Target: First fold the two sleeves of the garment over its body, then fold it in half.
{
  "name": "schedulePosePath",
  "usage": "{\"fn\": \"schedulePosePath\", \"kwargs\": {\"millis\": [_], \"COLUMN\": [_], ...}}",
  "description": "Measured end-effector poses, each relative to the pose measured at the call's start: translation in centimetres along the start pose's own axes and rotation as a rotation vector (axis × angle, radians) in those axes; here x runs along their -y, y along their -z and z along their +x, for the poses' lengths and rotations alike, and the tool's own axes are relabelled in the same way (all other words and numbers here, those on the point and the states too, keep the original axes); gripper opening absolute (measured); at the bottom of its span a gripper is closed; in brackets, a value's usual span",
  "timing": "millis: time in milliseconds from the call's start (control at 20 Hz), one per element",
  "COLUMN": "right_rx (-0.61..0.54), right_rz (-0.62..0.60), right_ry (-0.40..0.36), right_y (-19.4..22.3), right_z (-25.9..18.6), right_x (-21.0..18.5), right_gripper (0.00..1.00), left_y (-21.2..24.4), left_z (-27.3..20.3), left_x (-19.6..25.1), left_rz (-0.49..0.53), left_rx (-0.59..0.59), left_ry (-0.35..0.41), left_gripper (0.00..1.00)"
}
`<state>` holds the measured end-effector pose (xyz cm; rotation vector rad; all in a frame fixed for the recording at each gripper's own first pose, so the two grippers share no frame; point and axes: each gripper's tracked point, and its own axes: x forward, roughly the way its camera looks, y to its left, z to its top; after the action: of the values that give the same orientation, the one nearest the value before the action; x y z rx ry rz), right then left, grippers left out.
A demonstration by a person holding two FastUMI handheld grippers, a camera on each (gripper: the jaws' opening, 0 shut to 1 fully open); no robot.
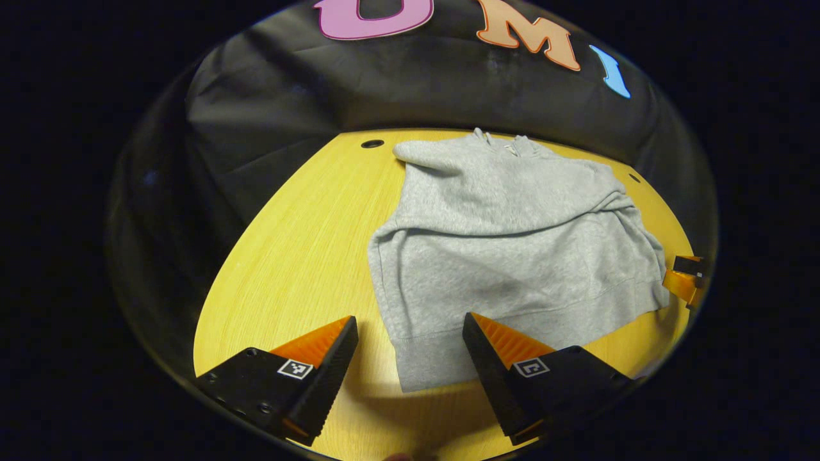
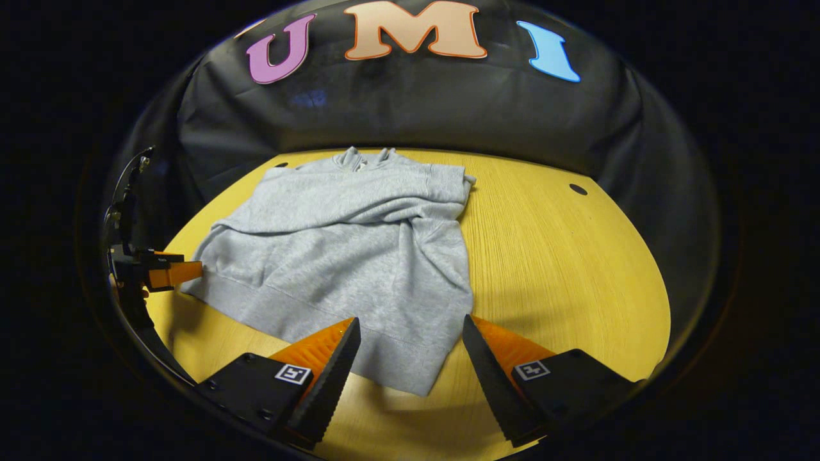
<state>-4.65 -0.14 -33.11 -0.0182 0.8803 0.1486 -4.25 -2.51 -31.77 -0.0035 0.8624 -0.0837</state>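
Observation:
A grey hooded sweatshirt (image 1: 506,237) lies flat on the yellow wooden table (image 1: 301,256), hood at the far side, both sleeves folded across its body. My left gripper (image 1: 410,333) is open just above the hem's near left corner, nothing between its fingers. In the right gripper view the same sweatshirt (image 2: 346,256) spreads toward the left, and my right gripper (image 2: 410,336) stands open over the hem's near right corner. The right gripper (image 1: 685,278) also shows at the far right edge of the left gripper view; the left gripper (image 2: 166,272) shows at the left edge of the right gripper view.
The table (image 2: 564,269) has bare wood to the left and right of the garment. Small dark holes (image 1: 372,143) (image 2: 578,189) sit near its far corners. Black cloth walls close in behind and beside the table.

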Motion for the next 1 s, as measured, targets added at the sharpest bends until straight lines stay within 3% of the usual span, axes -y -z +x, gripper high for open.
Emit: {"fn": "schedulePosePath", "kwargs": {"millis": [250, 400, 450, 550, 600, 650, 850, 900, 950, 1000], "right_rx": [-0.094, -0.082, -0.088, -0.088, -0.085, -0.099, -0.136, -0.151, -0.152, -0.162], "right_rz": [0.003, 0.051, 0.039, 0.035, 0.035, 0.042, 0.102, 0.127, 0.145, 0.147], "right_ry": [0.006, 0.01, 0.002, -0.015, -0.023, -0.051, -0.101, -0.118, -0.124, -0.131], "right_y": [3.0, 2.8, 3.0, 3.1, 2.9, 3.0, 2.6, 2.7, 2.7, 2.7], "right_z": [0.6, 0.9, 0.9, 1.0, 0.9, 1.0, 1.4, 1.4, 1.7, 1.6], "right_x": [-0.3, -0.5, -0.7, -1.0, -1.0, -1.3, -2.0, -2.0, -2.0, -2.0], "right_gripper": [0.99, 0.98, 0.95, 0.98, 0.88, 0.87, 0.3, 0.28, 0.16, 0.16], "left_y": [0.2, 0.2, 0.2, 0.2, 0.1, 0.0, -0.2, -0.3, -0.5, -0.7], "left_z": [0.4, 0.4, 0.4, 0.4, 0.6, 0.5, 0.7, 0.8, 0.8, 1.0], "left_x": [0.3, 0.5, 0.8, 1.6, 1.9, 1.9, 2.1, 2.6, 2.9, 3.1], "left_rz": [-0.058, -0.05, -0.055, -0.04, -0.034, -0.028, -0.026, -0.024, -0.038, -0.045], "left_rx": [0.016, 0.055, 0.064, 0.07, 0.067, 0.066, 0.041, 0.041, 0.051, 0.058], "left_ry": [0.044, 0.044, 0.048, 0.061, 0.066, 0.065, 0.09, 0.116, 0.123, 0.118], "left_gripper": [0.94, 0.94, 0.92, 0.79, 0.67, 0.63, 0.51, 0.49, 0.45, 0.16]}}
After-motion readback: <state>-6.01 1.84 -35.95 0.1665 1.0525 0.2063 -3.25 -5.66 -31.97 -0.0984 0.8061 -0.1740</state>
